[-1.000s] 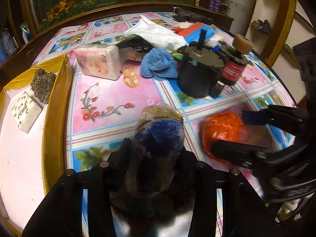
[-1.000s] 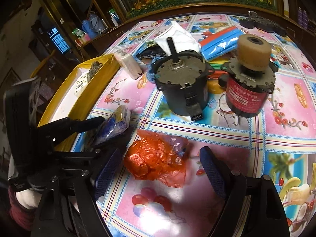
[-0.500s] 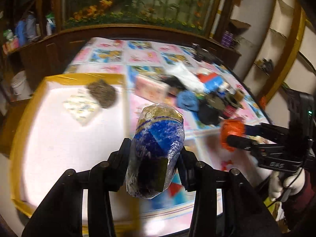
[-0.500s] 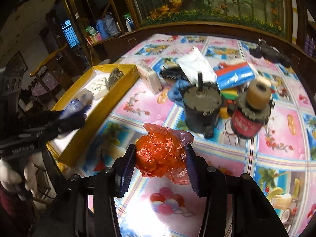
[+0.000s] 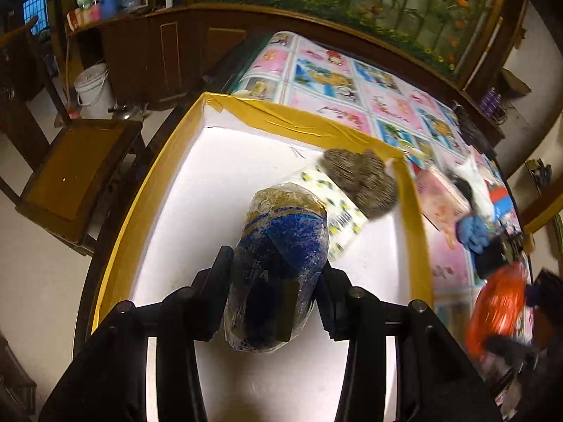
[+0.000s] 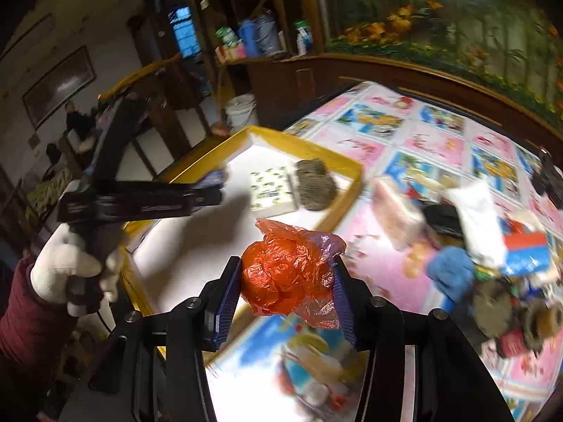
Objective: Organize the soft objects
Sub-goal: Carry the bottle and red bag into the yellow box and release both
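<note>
Both clamped: left gripper [image 5: 272, 290] on squishy blue plastic-wrapped pack [image 5: 278, 267], right gripper [image 6: 286, 286] on featherlight crumpled orange plastic bag [image 6: 286, 274]; mid-body grabs fine.

Left wrist view: looks forward and down along the left hand-held gripper [image 5: 272, 283], close above the yellow-rimmed tray [image 5: 302, 125]; tabletop [image 5: 355, 84] ahead and to its right.

Right wrist view: looks forward along the right hand-held gripper [image 6: 286, 279], higher and farther back, over the tabletop [image 6: 422, 144]; tray [image 6: 306, 144] ahead-left.

Shared: tray, patterned pack [image 5: 339, 207] [image 6: 271, 190], grey pad [image 5: 362, 179] [image 6: 315, 184], blue cloth [image 5: 473, 230] [image 6: 452, 274]. Each view catches the other gripper at its edge.
</note>
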Demonstrator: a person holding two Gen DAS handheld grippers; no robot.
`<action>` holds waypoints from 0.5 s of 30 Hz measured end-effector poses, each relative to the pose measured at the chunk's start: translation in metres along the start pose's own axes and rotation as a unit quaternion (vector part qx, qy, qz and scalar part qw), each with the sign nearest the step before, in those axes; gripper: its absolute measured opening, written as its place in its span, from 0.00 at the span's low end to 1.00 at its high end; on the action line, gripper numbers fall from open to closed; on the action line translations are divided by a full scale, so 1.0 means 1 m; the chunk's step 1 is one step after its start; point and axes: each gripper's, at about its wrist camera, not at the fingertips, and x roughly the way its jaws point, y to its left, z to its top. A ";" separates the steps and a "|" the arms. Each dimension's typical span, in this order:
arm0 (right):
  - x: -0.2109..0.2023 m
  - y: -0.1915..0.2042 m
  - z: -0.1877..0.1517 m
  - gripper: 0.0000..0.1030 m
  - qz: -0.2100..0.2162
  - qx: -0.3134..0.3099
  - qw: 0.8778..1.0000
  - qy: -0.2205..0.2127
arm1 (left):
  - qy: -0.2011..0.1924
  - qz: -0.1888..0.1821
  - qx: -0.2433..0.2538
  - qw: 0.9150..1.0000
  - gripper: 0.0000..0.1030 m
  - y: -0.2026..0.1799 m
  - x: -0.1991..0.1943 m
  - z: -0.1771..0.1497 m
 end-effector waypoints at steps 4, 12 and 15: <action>0.045 0.014 0.023 0.47 0.020 -0.013 0.999 0.047 | 0.011 -0.004 -0.018 1.000 0.40 0.010 0.021 0.023; 0.125 0.004 0.063 0.47 0.006 -0.003 0.993 0.120 | 0.018 -0.007 -0.050 0.999 0.42 0.030 0.050 0.046; 0.142 0.003 0.074 0.47 -0.014 -0.006 0.992 0.122 | 0.017 -0.049 -0.080 0.995 0.48 0.038 0.051 0.047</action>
